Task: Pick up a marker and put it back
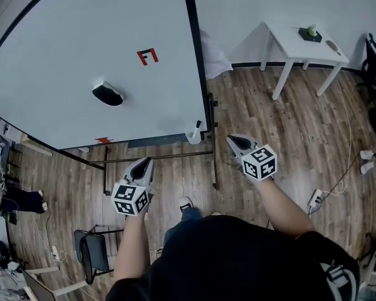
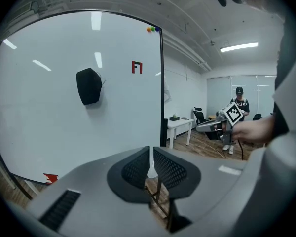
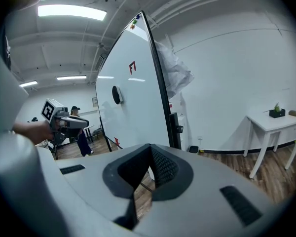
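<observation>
A dark marker (image 1: 197, 126) stands upright in a small white cup (image 1: 193, 135) at the lower right corner of the big whiteboard (image 1: 69, 42). On the board are a black eraser (image 1: 108, 94) and a red mark (image 1: 148, 56). My left gripper (image 1: 147, 161) is held below the board's bottom edge, jaws together and empty. My right gripper (image 1: 231, 139) hangs just right of the cup, shut with nothing in it. In the left gripper view the jaws (image 2: 151, 149) point at the board. In the right gripper view the right gripper (image 3: 150, 147) faces the board's edge.
The whiteboard's stand (image 1: 213, 149) has black legs reaching out over the wooden floor between my grippers. A white table (image 1: 301, 42) stands at the back right, a black chair (image 1: 91, 249) at the lower left, and a power strip (image 1: 314, 199) with a cable lies at the right.
</observation>
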The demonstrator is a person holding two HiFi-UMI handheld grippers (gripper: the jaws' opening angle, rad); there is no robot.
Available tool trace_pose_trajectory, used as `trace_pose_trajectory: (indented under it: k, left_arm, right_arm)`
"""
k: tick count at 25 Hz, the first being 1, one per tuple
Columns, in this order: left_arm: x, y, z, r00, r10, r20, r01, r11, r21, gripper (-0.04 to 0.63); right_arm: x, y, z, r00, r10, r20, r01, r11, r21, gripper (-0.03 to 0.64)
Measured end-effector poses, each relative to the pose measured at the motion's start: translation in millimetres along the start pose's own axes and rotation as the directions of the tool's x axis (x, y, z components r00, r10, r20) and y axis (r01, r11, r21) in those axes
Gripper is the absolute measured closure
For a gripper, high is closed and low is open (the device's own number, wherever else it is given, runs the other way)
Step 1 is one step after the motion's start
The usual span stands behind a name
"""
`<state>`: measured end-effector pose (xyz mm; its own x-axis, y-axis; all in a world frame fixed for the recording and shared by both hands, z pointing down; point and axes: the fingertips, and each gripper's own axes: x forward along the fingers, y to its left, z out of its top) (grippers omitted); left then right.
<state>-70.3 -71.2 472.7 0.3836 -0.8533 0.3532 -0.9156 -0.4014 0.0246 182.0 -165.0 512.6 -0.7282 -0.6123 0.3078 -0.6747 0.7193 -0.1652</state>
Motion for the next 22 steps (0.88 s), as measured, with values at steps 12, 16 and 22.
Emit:
trace_pose_trajectory:
  k: [12,16,22]
  left_arm:
    - [36.9,46.3,5.8,0.997,-0.062,0.045,0.063,0.998,-0.019,0.560]
    - [51.7,62.7,14.0,0.992,-0.106,0.065,0.107,0.994,-0.012,0.560]
    - [73.3,87.1,15.8,0.984,-0.161,0.075,0.162,0.987,-0.007,0.560]
  right_arm:
    - [49.5,-4.6,4.9,0.999,-0.040,-0.034,0.039,0.999,-0.015,0.621]
    - [70.3,-6.5,8.2,0.997,-0.058,-0.041,0.059,0.998,0.002,0.621]
    - [103.3,-7.3,9.4,0.996,-0.078,-0.050,0.080,0.996,0.034,0.621]
